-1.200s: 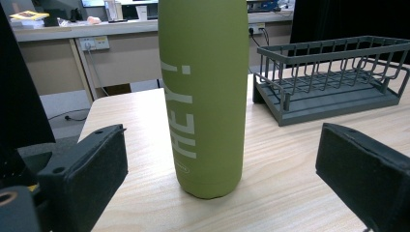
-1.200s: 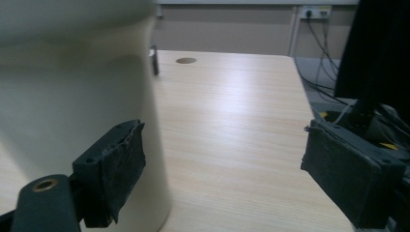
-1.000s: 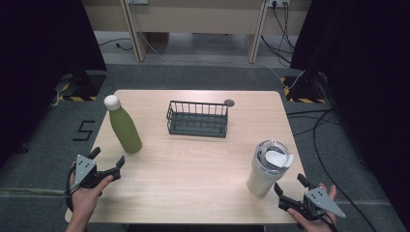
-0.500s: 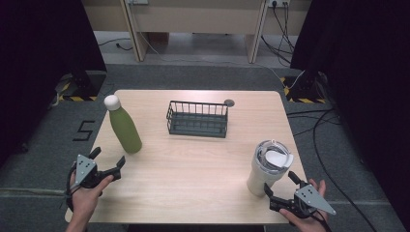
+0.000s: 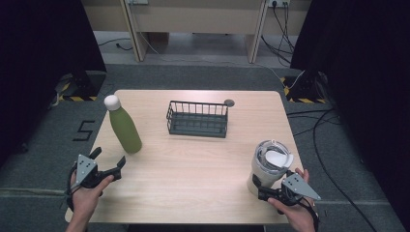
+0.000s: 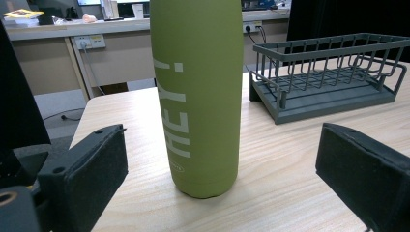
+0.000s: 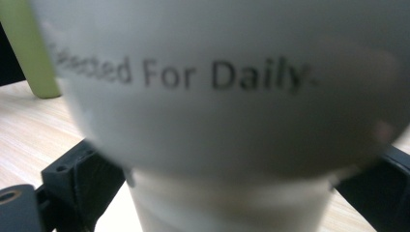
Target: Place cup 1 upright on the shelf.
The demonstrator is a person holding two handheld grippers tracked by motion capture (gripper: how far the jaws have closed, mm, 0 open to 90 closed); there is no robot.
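**Tumbler between right jaws; bottle ahead of left**

One tumbler [image 5: 269, 166]: pale, smooth, wide-bodied over a narrower base, clear lid, printed lettering. It stands upright with its narrow base between the jaws of the right gripper [image 5: 261, 192]. Those jaws have just been closing but stand on either side of the base; contact cannot be told through the blur in the right gripper view.

One bottle [image 6: 198, 96]: matte green, cylindrical, white cap, white "HEY!" lettering. It stands upright just ahead of the left gripper [image 5: 107, 163], whose jaws are spread wide and empty.

One dark wire basket [image 5: 197, 119], rectangular, sits beyond both grippers, well apart. One light wood-grain table [image 5: 193, 169].
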